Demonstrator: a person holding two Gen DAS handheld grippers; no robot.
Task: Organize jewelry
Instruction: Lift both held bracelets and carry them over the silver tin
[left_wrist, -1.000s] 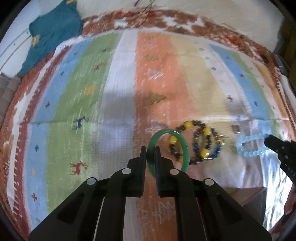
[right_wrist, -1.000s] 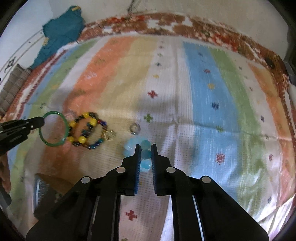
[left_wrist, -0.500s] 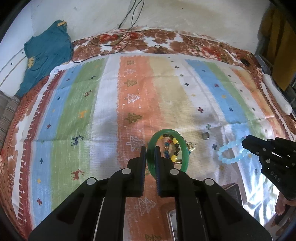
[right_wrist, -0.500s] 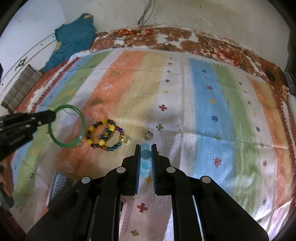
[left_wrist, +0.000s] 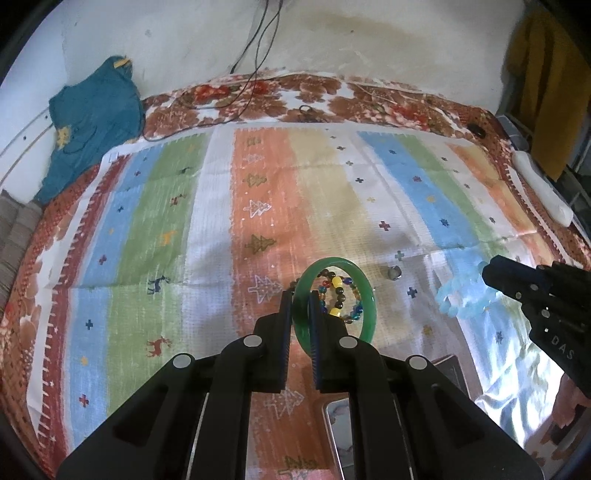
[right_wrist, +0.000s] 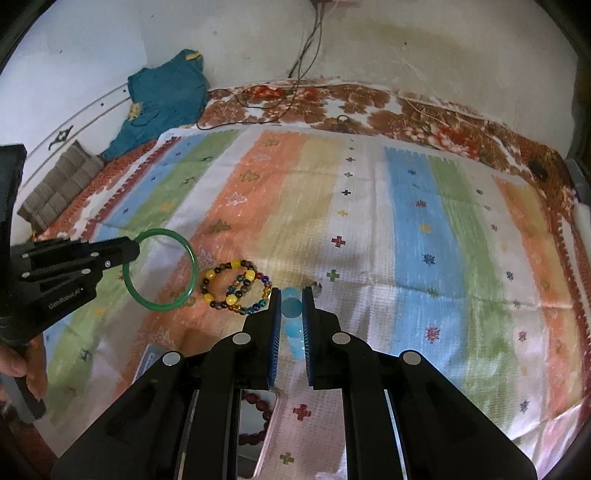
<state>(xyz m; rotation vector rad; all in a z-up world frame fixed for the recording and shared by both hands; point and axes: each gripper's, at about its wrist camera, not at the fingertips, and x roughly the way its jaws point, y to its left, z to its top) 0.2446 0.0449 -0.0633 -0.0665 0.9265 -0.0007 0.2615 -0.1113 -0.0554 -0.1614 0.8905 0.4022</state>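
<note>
Height has been gained since a second ago: both wrist views now take in far more of the striped cloth (left_wrist: 258, 206), the floral-bordered bedspread (left_wrist: 332, 96) beneath it and the pale wall (left_wrist: 369, 40) behind, where earlier the cloth filled nearly the whole view. The bed keeps its own look, stripes of blue, green, white, orange and yellow with small trees, crosses and deer. A teal garment (left_wrist: 92, 122) lies at the far left corner against the wall, black cables (left_wrist: 255, 62) trail down the wall onto the bedspread, and a yellow cloth (left_wrist: 543, 88) hangs at the right edge of the left view.

The left tool (left_wrist: 300, 295) stays clamped on the rim of the green bangle (left_wrist: 369, 306), which hangs clear of the cloth; a second ago it lay low beside the beads. The right tool (right_wrist: 291, 291) is closed on the pale blue bead bracelet (right_wrist: 291, 308), also raised off the cloth. In the right view the multicoloured bead bracelets (right_wrist: 236, 291) remain on the orange stripe, between the two tools, with a small ring (left_wrist: 394, 272) just beyond them on the white stripe. A shiny tray (right_wrist: 258, 417) holding dark red beads (right_wrist: 260, 404) shows below the right tool. A hand (right_wrist: 14, 365) grips the left tool's handle.
</note>
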